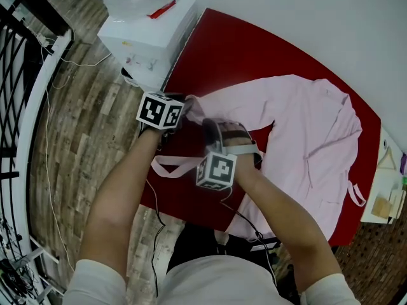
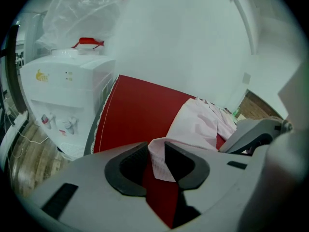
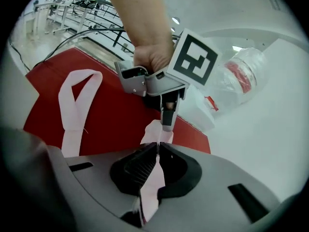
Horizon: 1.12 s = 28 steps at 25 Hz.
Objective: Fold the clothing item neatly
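Observation:
A pink garment point(image 1: 311, 132) lies spread on the red table point(image 1: 235, 49), and its pink belt point(image 1: 178, 167) trails toward the near left edge. In the head view both grippers meet over the garment's left end. My left gripper point(image 1: 189, 112) pinches a corner of the pink cloth point(image 2: 159, 153), with red table showing below it. My right gripper point(image 1: 213, 127) sits just right of it, jaws shut on the same strip of pink cloth point(image 3: 155, 175). That strip runs up from the right gripper point(image 3: 158, 146) to the left gripper's tip point(image 3: 166, 122). The belt point(image 3: 77, 105) forms a loop on the red surface.
A white water dispenser point(image 1: 149, 33) with a bottle on top stands just beyond the table's far left corner. Wood-plank floor, cables and a black railing point(image 1: 16, 62) lie to the left. A wooden hanger point(image 1: 388, 161) rests on a white surface at the right.

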### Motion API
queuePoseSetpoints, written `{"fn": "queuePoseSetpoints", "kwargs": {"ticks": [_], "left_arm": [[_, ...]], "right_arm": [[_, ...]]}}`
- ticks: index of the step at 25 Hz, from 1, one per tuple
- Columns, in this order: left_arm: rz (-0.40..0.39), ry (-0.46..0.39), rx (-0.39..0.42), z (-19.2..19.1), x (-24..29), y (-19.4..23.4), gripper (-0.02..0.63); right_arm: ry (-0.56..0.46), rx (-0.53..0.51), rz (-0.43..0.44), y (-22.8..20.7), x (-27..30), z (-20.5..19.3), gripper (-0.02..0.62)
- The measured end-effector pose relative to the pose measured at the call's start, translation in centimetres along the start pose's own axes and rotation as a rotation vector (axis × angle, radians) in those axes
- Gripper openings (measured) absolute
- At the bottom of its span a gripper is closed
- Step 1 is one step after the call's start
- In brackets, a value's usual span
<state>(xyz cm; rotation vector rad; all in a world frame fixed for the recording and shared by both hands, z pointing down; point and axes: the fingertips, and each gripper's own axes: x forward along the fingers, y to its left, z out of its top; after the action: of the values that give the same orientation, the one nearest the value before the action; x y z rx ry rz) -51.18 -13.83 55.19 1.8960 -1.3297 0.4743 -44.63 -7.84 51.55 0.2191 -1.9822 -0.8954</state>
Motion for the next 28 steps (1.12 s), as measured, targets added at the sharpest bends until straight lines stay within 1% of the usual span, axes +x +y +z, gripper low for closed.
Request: {"fn": "queuePoseSetpoints", "kwargs": {"ticks": [5, 8, 9, 10, 11, 15, 18, 21, 23, 25, 28], "left_arm": [[-0.017, 0.025, -0.001, -0.8, -0.2, -0.7, 0.091], [-0.036, 0.060, 0.001, -1.2, -0.2, -1.4, 0.089], [-0.049, 0.067, 0.005, -1.3, -0.3, -1.8, 0.064], [-0.061, 0.066, 0.004, -1.4, -0.4, -2.2, 0.024], [-0.071, 0.055, -0.003, -1.3, -0.6, -2.5, 0.017], [-0.074, -0.033, -0.021, 0.4, -2.4, -3.0, 0.011], [-0.068, -0.118, -0.002, 2.5, -4.4, -4.2, 0.011], [-0.040, -0.209, 0.065, 5.4, -6.6, -6.0, 0.011], [-0.012, -0.288, 0.112, 8.0, -8.1, -7.6, 0.011], [0.005, -0.363, 0.152, 10.4, -9.5, -9.7, 0.011], [0.004, -0.459, 0.215, 14.2, -10.9, -13.6, 0.011]], "right_arm": [[-0.027, 0.043, -0.036, -0.4, -2.5, 0.3, 0.031], [-0.040, 0.063, -0.063, -0.9, -3.6, 0.2, 0.031], [-0.041, 0.072, -0.072, -1.1, -3.8, 0.0, 0.031], [-0.039, 0.078, -0.078, -1.2, -4.1, -0.2, 0.031], [-0.035, 0.082, -0.083, -1.4, -4.4, -0.5, 0.031], [-0.032, 0.113, -0.109, -2.3, -5.2, -1.1, 0.031], [-0.040, 0.158, -0.141, -3.2, -6.5, -1.3, 0.031], [-0.061, 0.220, -0.173, -4.3, -8.1, -1.3, 0.031], [-0.085, 0.270, -0.204, -5.5, -9.6, -1.2, 0.031], [-0.109, 0.327, -0.232, -6.6, -11.4, -1.4, 0.031], [-0.146, 0.404, -0.284, -8.7, -14.1, -2.0, 0.031]]}}
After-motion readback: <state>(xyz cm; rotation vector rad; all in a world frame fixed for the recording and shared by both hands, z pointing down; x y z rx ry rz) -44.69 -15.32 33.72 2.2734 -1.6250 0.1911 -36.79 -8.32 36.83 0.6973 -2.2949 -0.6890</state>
